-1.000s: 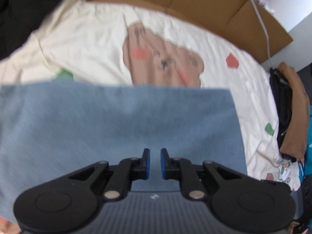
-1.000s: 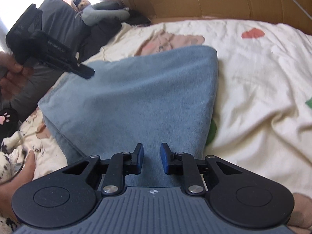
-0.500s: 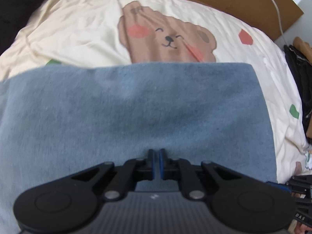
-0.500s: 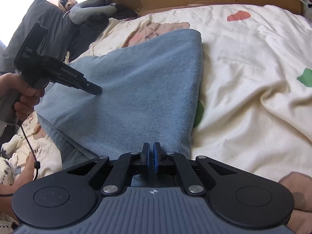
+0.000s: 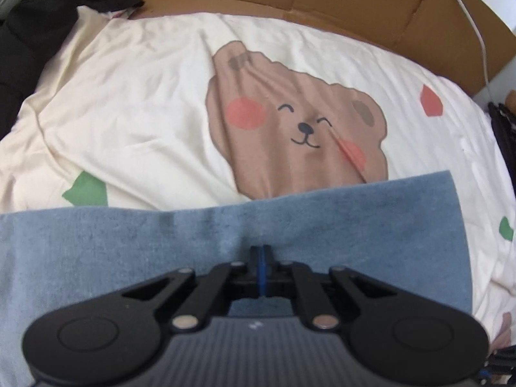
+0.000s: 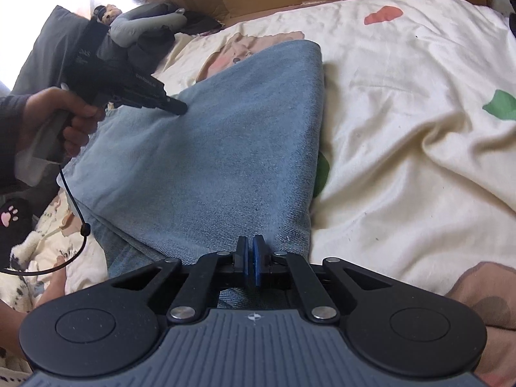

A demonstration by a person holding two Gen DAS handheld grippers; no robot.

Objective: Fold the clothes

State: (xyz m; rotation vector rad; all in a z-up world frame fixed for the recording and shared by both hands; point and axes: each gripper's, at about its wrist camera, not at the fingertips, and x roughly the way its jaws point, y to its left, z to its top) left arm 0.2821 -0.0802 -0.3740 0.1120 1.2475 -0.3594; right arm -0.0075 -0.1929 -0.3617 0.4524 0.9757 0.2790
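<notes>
A folded blue denim garment (image 5: 322, 219) lies flat on the cream bear-print sheet (image 5: 129, 96). My left gripper (image 5: 259, 250) points steeply down onto its near part. The jaws are closing the last bit, pads together, with a small pucker of denim drawn up between them. In the right wrist view the same garment (image 6: 225, 145) runs away from me, and the left gripper (image 6: 179, 108), held by a hand (image 6: 54, 113), touches its left side. My right gripper (image 6: 250, 245) sits at the near end, shut on the thick denim edge with only a thin slit between the pads.
Brown cardboard (image 5: 322, 0) stands along the far edge of the bed. Dark clothes (image 5: 25, 32) are piled at the far left, and a grey pillow (image 6: 48, 42) lies beyond the left hand. The cream sheet (image 6: 403, 129) stretches to the right of the garment.
Both grippers went from apart to pads together on the denim. The left gripper moved down and toward the garment's near edge, so less denim and more of the bear print shows.
</notes>
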